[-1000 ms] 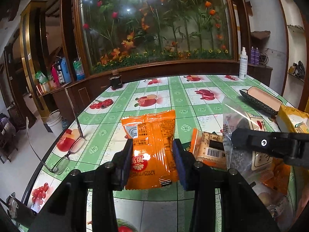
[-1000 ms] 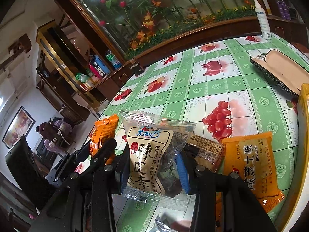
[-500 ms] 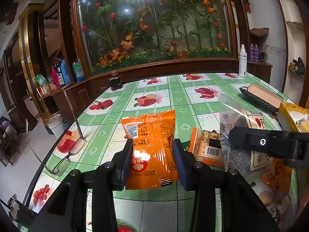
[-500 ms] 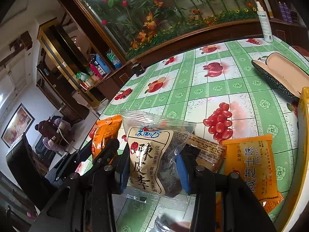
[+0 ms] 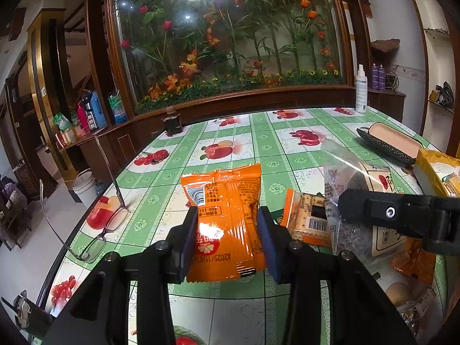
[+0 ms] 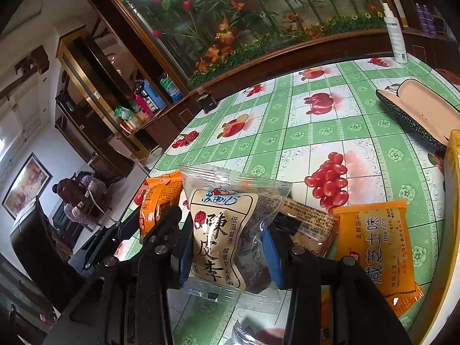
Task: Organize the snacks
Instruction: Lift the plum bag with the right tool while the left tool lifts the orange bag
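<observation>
My left gripper is shut on an orange snack packet, its blue pads pressing both sides, a little above the green fruit-print table. My right gripper is shut on a clear packet of dark preserved plums with a cream label. In the left wrist view that clear packet hangs at the right behind one of the right gripper's fingers. A cracker packet and an orange biscuit packet lie on the table beside a yellow box.
Spectacles stand near the table's left edge. An open glasses case lies at the far right, a spray bottle behind it, a small dark jar at the far edge. More wrapped snacks lie at the near right.
</observation>
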A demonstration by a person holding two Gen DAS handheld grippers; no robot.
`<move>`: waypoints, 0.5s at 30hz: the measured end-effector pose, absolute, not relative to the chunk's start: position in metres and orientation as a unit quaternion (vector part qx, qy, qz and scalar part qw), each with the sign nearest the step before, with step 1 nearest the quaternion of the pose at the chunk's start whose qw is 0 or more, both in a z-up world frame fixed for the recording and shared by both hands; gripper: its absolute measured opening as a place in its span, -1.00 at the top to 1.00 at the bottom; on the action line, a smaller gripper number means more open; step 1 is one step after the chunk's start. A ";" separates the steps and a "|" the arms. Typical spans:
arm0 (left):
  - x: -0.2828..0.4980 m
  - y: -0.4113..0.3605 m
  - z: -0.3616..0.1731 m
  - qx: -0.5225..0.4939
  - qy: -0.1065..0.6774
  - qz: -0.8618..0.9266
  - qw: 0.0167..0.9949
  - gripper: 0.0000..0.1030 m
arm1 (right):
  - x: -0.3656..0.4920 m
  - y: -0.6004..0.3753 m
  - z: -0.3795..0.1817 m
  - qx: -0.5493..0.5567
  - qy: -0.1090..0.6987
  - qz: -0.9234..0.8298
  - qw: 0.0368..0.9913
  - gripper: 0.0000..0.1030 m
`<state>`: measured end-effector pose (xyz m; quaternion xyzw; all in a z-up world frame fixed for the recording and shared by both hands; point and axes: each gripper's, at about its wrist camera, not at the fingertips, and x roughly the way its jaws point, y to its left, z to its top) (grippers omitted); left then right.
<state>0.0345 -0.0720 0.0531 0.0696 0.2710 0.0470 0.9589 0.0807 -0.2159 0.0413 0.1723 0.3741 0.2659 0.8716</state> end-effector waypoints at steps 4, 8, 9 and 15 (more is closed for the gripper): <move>0.034 -0.070 0.053 0.070 0.273 0.048 0.958 0.23 | 0.080 -0.215 0.041 0.172 0.374 0.266 0.872 0.10; 0.034 -0.069 0.053 0.071 0.275 0.049 0.958 0.23 | 0.079 -0.213 0.040 0.173 0.376 0.267 0.870 0.10; 0.034 -0.068 0.053 0.072 0.275 0.050 0.957 0.23 | 0.079 -0.213 0.041 0.172 0.376 0.267 0.871 0.10; 0.035 -0.069 0.053 0.071 0.274 0.049 0.958 0.23 | 0.079 -0.213 0.041 0.174 0.377 0.267 0.870 0.10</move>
